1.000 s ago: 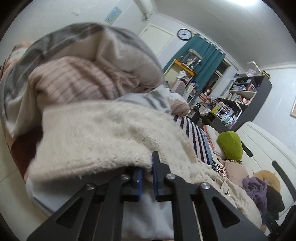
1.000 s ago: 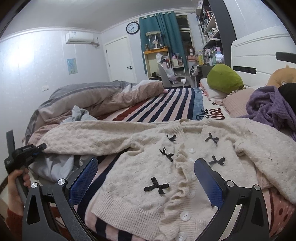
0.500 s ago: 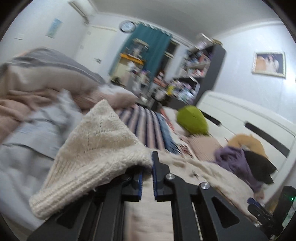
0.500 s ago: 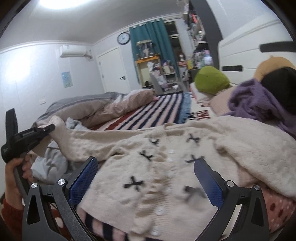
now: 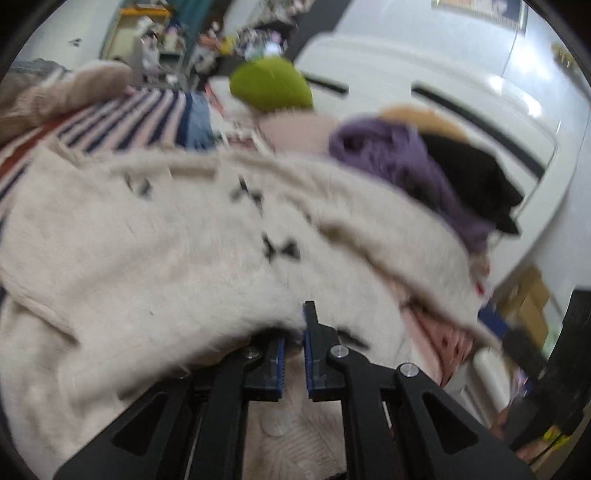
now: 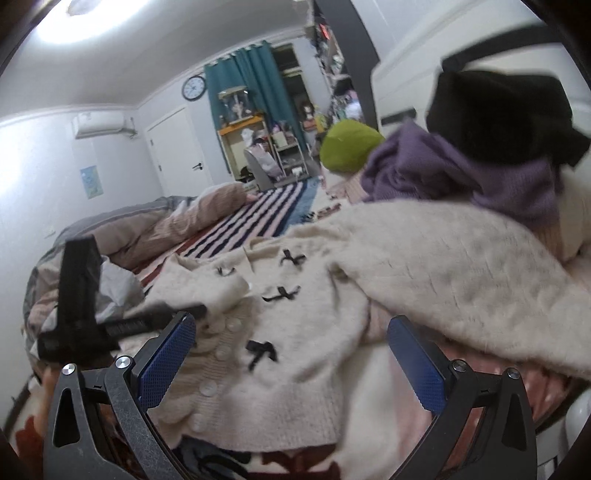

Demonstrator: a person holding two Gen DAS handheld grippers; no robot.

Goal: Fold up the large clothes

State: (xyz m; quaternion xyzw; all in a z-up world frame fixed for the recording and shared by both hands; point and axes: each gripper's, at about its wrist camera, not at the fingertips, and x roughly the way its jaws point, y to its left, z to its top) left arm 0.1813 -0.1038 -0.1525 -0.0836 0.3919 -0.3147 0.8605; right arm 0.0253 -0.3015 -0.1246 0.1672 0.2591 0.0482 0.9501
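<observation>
Cream cardigan sleeve (image 5: 155,295) pinched in left tool (image 5: 293,354)

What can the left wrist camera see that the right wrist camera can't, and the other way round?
Only the left wrist view shows the left tool shut on a fold of the cream cardigan, plus a framed picture high on the wall. Only the right wrist view shows the right tool open above the cardigan, the wall clock, the air conditioner, the door and the teal curtain. Both show the cardigan's black bows, the green cushion, the purple garment, the black garment and the striped bedcover.
</observation>
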